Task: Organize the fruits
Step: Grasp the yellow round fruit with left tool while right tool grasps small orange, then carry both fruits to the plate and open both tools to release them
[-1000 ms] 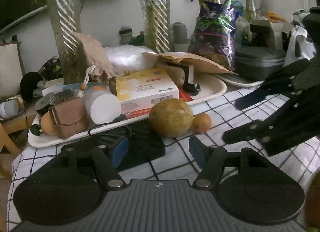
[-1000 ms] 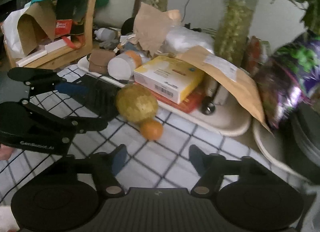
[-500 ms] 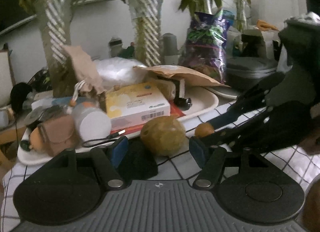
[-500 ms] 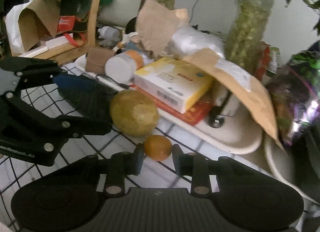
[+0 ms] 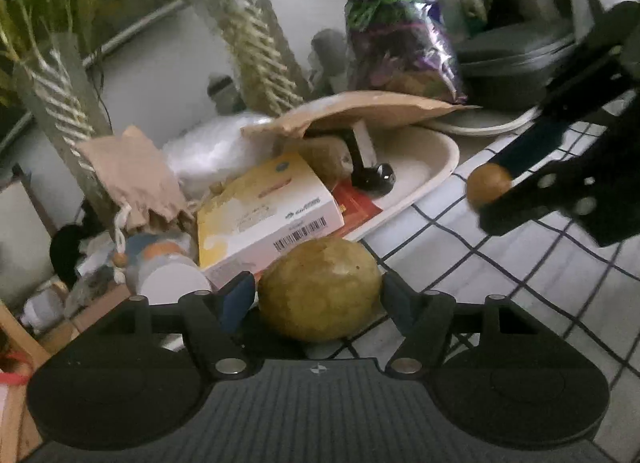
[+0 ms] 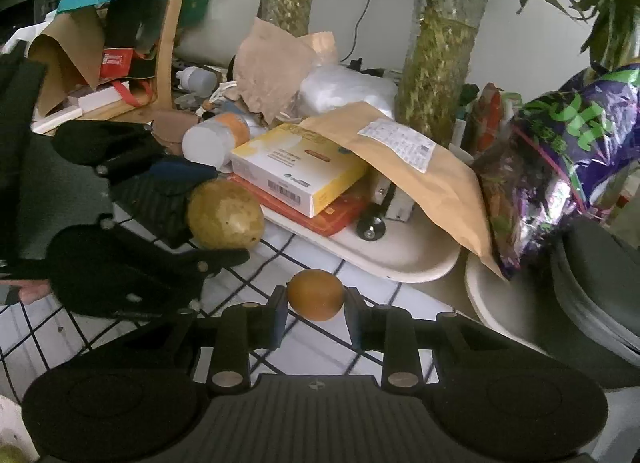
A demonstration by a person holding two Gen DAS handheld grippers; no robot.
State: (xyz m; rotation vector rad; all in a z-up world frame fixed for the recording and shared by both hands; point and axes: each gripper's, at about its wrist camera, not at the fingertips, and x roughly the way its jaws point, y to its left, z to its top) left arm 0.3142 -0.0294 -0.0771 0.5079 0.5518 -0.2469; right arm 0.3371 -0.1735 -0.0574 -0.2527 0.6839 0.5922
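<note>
Checked tablecloth (image 5: 500, 263); large yellow-green fruit (image 5: 320, 289) lengthwise across the left tool (image 5: 318, 295).

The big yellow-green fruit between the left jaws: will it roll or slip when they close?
Probably rolls: the big yellow-green fruit is rounded and rests on the flat checked cloth. It fills the left gripper span, so contact falls near its widest part. Its skin looks smooth, possibly slippery.
</note>
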